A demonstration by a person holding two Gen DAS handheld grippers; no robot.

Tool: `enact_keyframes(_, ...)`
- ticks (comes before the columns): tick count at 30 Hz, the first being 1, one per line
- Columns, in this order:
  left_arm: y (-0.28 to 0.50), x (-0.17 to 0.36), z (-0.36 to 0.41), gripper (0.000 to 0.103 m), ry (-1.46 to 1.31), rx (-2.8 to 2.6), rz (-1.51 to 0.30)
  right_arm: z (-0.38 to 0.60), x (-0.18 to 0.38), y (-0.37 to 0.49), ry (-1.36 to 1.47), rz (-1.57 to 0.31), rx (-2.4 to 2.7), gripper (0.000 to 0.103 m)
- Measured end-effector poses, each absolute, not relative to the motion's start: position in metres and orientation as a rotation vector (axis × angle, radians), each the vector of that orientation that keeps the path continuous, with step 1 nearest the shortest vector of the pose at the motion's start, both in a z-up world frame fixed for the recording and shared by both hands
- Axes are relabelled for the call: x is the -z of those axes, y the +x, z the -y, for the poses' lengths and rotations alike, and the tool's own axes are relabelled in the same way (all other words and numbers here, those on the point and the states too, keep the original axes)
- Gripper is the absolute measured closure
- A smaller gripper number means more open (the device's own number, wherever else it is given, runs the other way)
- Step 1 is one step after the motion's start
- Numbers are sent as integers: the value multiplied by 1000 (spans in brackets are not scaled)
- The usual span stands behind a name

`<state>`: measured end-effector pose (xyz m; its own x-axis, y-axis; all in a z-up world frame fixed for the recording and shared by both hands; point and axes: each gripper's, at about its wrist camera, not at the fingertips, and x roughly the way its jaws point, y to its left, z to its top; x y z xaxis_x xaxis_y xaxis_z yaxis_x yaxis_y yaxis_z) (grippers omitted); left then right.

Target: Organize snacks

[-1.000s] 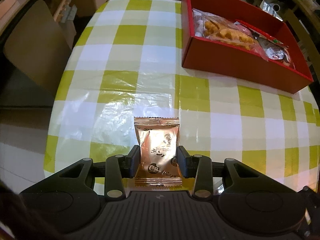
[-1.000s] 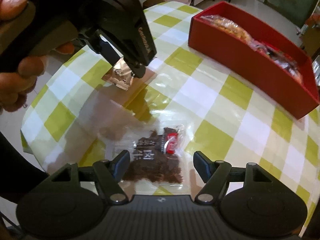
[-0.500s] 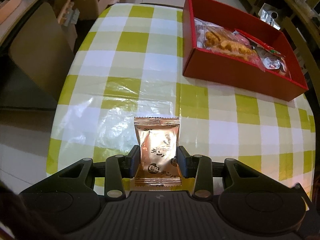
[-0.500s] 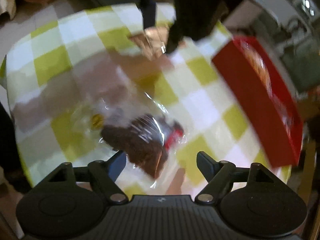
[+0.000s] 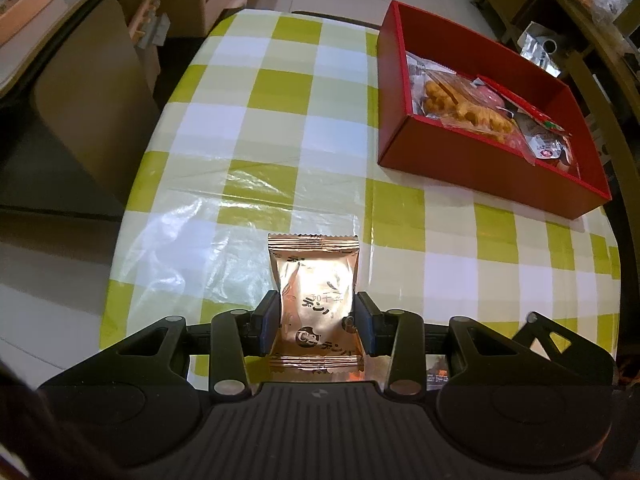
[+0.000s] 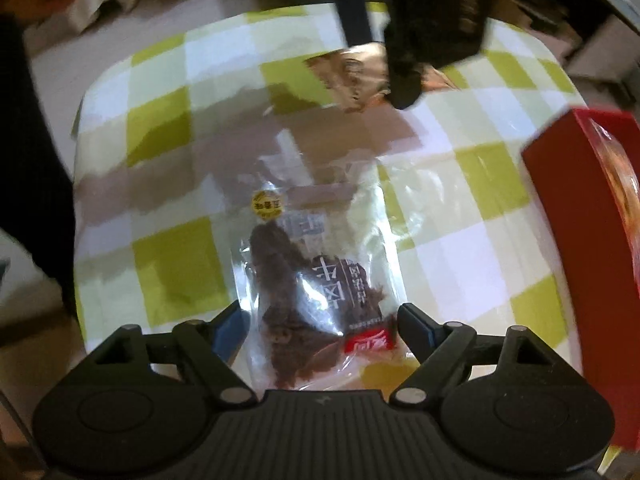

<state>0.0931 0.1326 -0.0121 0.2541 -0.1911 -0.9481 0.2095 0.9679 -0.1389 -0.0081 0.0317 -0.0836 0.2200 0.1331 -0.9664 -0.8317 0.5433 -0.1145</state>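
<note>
My left gripper (image 5: 315,324) is shut on a copper foil snack packet (image 5: 314,296) and holds it above the checked tablecloth (image 5: 280,128). The red box (image 5: 472,160) with several snack bags lies ahead to the right. In the right wrist view my right gripper (image 6: 322,332) is open, its fingers on either side of a clear bag of dark dried snack (image 6: 316,292) that lies on the table. The left gripper (image 6: 424,32) with the foil packet (image 6: 352,80) shows beyond it. The red box (image 6: 592,240) is at the right.
The table's left edge drops to the floor beside a brown chair back (image 5: 92,120). Cardboard boxes (image 5: 188,4) and shelving stand beyond the table. A yellow round sticker (image 6: 267,208) marks the clear bag's far end.
The left gripper has risen with the foil packet, with more of the table and box in view. The right gripper has swung round and moved in over the clear bag, which now lies between its fingers.
</note>
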Motion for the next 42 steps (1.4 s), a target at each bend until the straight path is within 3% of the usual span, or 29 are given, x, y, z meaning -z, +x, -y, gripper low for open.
enact_keyframes(7, 94, 17, -123, 54, 44, 288, -1304, -34, 91, 15, -658, -1216, -738, 8)
enact_keyframes(10, 95, 18, -121, 54, 50, 290, -1306, -30, 87, 3, -629, -1183, -704, 21)
enact_keyframes(14, 95, 19, -118, 56, 52, 290, -1311, -16, 83, -8, -522, -1193, -631, 24)
enact_keyframes(16, 93, 17, -115, 56, 54, 299, -1309, -4, 78, -12, -435, -1189, -607, 34)
enact_keyframes(20, 89, 19, -106, 55, 88, 320, -1306, 21, 67, -21, -312, -1177, -533, 39)
enact_keyframes(23, 88, 29, -102, 44, 113, 304, -1329, 28, 60, -30, -279, -1152, -480, 43)
enact_keyframes(25, 90, 36, -99, 25, 95, 272, -1362, 28, 58, -28, -258, -1134, -459, 46)
enact_keyframes(26, 91, 39, -98, 24, 80, 263, -1376, 28, 58, -28, -252, -1129, -440, 46)
enact_keyframes(29, 95, 47, -93, 23, 31, 220, -1397, 23, 62, -28, -343, -1086, -419, 43)
enact_keyframes(32, 95, 58, -89, 23, 32, 139, -1412, 16, 69, -27, -382, -1073, -482, 33)
enact_keyframes(34, 93, 60, -85, 21, 51, 123, -1398, 16, 74, -26, -376, -1082, -520, 11)
enact_keyframes(36, 90, 63, -79, 18, 89, 111, -1383, 20, 79, -21, -322, -1111, -535, 4)
enact_keyframes(39, 90, 65, -77, 16, 95, 90, -1371, 40, 80, -8, -186, -1159, -531, 2)
enact_keyframes(42, 90, 64, -74, 20, 94, 83, -1361, 55, 78, 0, -135, -1179, -475, 11)
